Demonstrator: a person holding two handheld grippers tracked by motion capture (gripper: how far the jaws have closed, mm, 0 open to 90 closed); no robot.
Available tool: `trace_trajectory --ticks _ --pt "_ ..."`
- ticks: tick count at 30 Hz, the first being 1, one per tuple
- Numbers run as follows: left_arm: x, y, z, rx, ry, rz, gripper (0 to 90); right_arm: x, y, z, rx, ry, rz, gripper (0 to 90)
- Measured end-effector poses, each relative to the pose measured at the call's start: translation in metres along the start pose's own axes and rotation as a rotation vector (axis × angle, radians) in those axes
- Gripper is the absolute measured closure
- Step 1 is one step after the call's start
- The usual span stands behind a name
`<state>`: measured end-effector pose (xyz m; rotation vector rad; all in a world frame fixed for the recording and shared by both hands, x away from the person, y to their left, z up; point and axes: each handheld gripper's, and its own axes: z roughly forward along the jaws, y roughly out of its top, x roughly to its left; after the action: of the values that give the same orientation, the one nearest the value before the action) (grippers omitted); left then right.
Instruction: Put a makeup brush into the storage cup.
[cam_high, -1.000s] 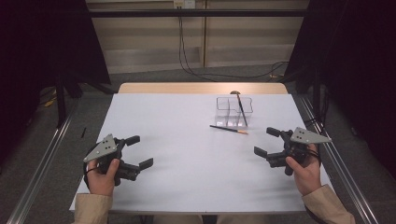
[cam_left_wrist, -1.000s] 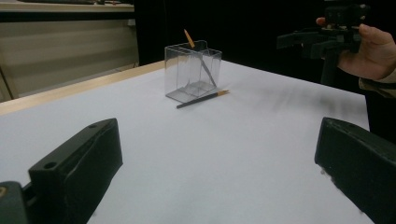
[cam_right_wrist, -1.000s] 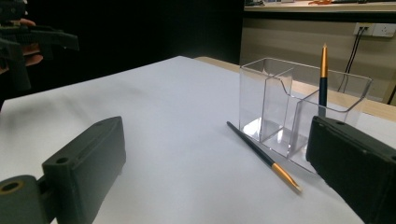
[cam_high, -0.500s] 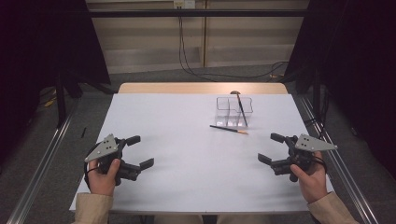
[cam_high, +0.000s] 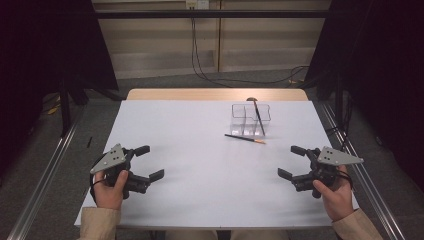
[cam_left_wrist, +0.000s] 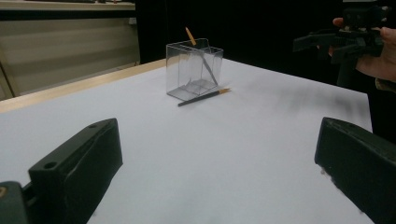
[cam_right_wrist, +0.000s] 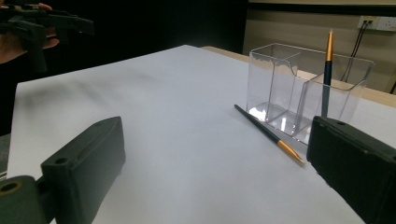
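Clear plastic holder (cam_high: 250, 119) with a few compartments sits toward the far right of the white table (cam_high: 200, 165). One dark pen with a gold end (cam_right_wrist: 328, 70) stands tilted inside it. A second pen (cam_high: 245, 138), same dark body and gold tip, lies flat on the table just beside the holder's near side. Both the left gripper (cam_high: 149, 162) and the right gripper (cam_high: 291, 161) hover low near the front edge, well apart from the pens, jaws spread wide and holding nothing.
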<state>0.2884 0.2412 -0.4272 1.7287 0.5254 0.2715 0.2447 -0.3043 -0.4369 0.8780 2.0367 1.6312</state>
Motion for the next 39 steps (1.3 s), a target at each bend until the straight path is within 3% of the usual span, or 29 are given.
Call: trace_trajectory --ticks 12,16,39 --pt "0.001 0.001 0.0 -0.003 -0.005 0.002 0.5 -0.003 0.004 -0.002 -0.001 -0.009 0.001 4.2" --pt "0.001 0.002 0.001 -0.007 -0.001 -0.002 0.5 -0.007 0.007 0.002 -0.002 -0.006 0.018 4.6" --pt "0.0 0.0 -0.006 -0.012 0.015 -0.004 0.5 -0.018 0.02 0.029 0.016 -0.003 -0.008 4.8"
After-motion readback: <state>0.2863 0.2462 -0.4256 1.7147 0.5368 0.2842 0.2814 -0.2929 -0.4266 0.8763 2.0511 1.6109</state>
